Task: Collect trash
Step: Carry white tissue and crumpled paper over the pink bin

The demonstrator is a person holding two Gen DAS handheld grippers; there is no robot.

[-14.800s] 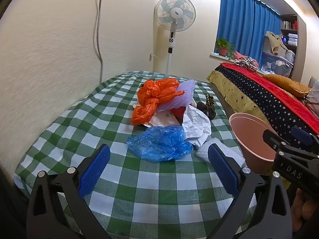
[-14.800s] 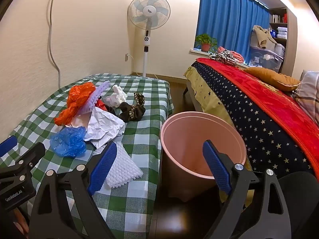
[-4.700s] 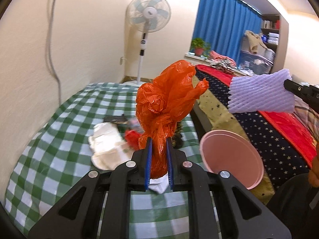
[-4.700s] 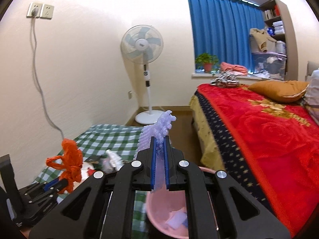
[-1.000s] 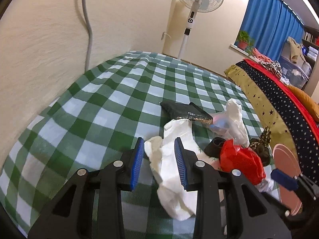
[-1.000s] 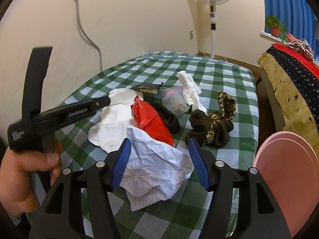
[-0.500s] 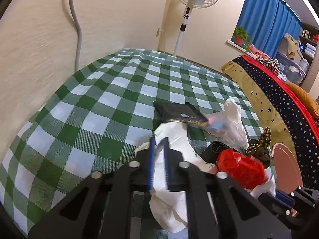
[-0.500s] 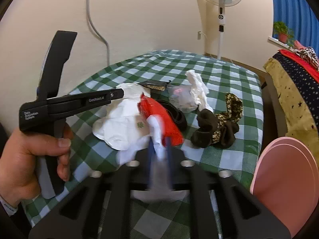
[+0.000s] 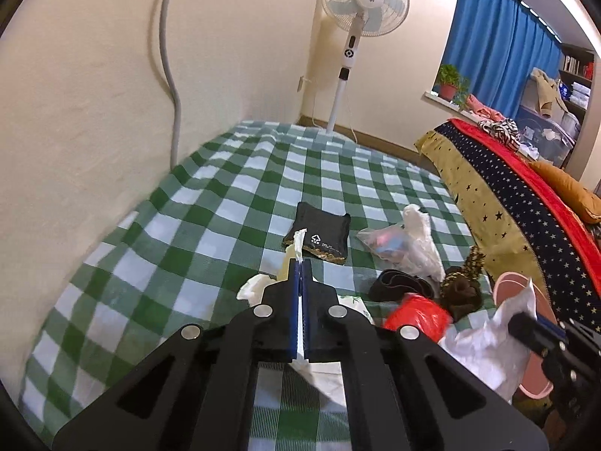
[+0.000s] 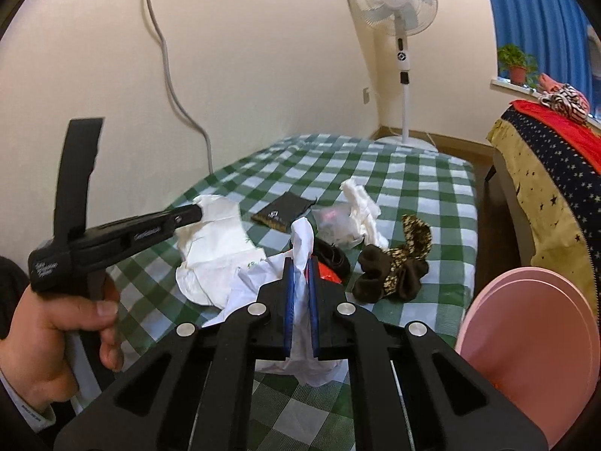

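My left gripper (image 9: 299, 267) is shut on a white plastic bag (image 9: 296, 246), which also shows in the right wrist view (image 10: 218, 240) lifted at one corner off the green checked table (image 9: 210, 225). My right gripper (image 10: 299, 263) is shut on crumpled white paper (image 10: 302, 240), which also shows in the left wrist view (image 9: 488, 342) near the pink bin (image 10: 526, 357). A red wrapper (image 9: 417, 314), a black pouch (image 9: 319, 235), a clear bag with white plastic (image 9: 402, 240) and dark socks (image 10: 394, 274) lie on the table.
A standing fan (image 9: 357, 7) is behind the table by the wall. A bed with a starred cover (image 9: 526, 203) lies to the right. The pink bin stands on the floor between table and bed. A grey cable (image 9: 169, 56) runs down the wall.
Both grippers have closed: the left on the white bag, the right on the crumpled paper. Both now lift their catch off the table.
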